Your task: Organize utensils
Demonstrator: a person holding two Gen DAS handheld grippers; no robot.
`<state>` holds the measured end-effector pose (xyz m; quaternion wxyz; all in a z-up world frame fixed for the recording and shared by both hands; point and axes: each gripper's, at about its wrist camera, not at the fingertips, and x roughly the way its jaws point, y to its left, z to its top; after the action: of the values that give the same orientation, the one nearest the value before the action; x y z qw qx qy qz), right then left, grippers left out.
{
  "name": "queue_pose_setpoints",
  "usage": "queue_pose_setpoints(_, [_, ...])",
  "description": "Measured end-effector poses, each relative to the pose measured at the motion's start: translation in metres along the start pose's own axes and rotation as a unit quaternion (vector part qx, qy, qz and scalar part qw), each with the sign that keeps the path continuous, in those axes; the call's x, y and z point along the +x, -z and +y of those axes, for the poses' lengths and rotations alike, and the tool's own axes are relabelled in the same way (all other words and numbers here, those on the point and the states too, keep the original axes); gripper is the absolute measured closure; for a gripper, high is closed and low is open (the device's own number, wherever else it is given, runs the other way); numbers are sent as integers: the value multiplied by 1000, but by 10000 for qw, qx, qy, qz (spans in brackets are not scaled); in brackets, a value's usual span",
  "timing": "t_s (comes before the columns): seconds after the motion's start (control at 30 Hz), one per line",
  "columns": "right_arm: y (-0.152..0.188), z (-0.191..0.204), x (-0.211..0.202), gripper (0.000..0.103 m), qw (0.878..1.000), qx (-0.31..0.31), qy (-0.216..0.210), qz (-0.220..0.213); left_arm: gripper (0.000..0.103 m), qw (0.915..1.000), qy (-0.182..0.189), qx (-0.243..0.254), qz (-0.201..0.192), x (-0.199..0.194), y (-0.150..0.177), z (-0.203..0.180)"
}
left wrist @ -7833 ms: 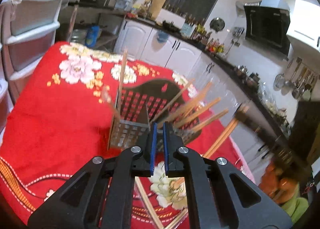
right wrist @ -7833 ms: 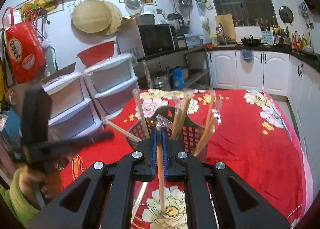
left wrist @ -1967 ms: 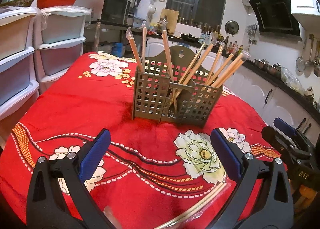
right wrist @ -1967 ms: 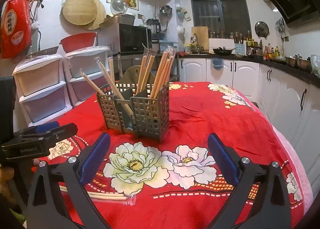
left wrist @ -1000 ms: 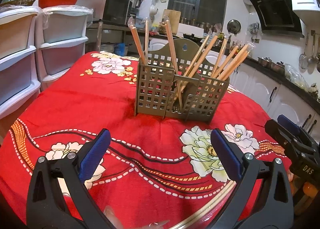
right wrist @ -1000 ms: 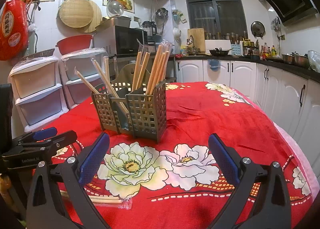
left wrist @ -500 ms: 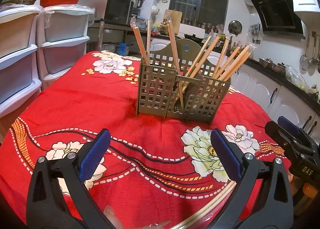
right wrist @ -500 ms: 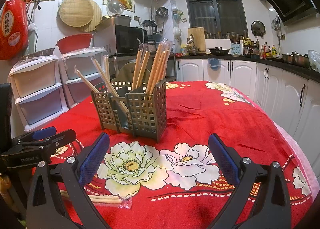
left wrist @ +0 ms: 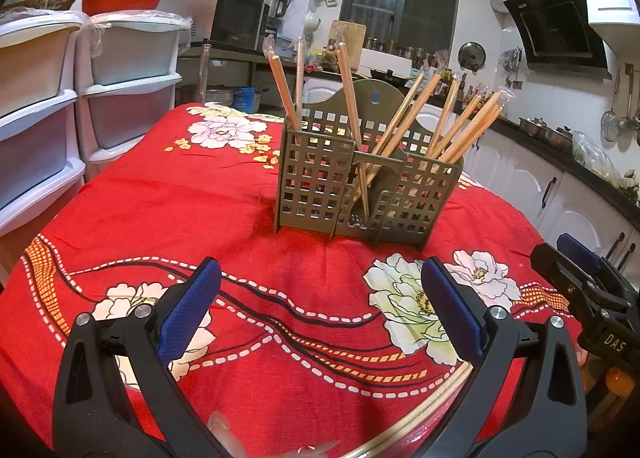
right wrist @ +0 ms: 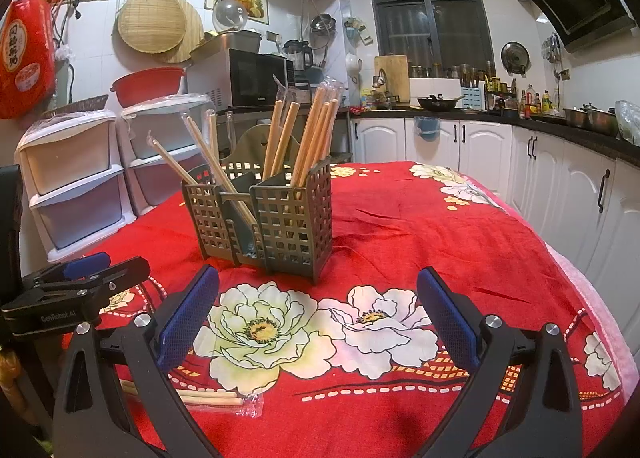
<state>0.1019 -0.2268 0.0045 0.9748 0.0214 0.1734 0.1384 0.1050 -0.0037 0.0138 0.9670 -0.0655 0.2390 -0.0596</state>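
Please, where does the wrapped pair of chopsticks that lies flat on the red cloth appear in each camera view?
Left wrist view: the wrapped pair of wooden chopsticks lies at the bottom right, partly behind the gripper finger.
Right wrist view: it lies at the bottom left, its wrapper end visible.
Shared landmark: the olive-grey plastic grid utensil holder stands beyond it in both views.

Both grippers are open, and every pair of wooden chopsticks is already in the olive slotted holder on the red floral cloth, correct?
Not every pair: the right wrist view shows a wrapped pair of wooden chopsticks lying on the red floral cloth, outside the olive slotted holder. The left gripper and right gripper are indeed open.
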Motion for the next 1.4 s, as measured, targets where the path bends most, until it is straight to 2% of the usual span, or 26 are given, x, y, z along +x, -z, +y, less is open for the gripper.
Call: queue_pose_setpoints(1.4, [3, -2, 1, 7, 10000, 16, 31, 34, 11, 10000, 11, -13, 46, 2, 3, -2])
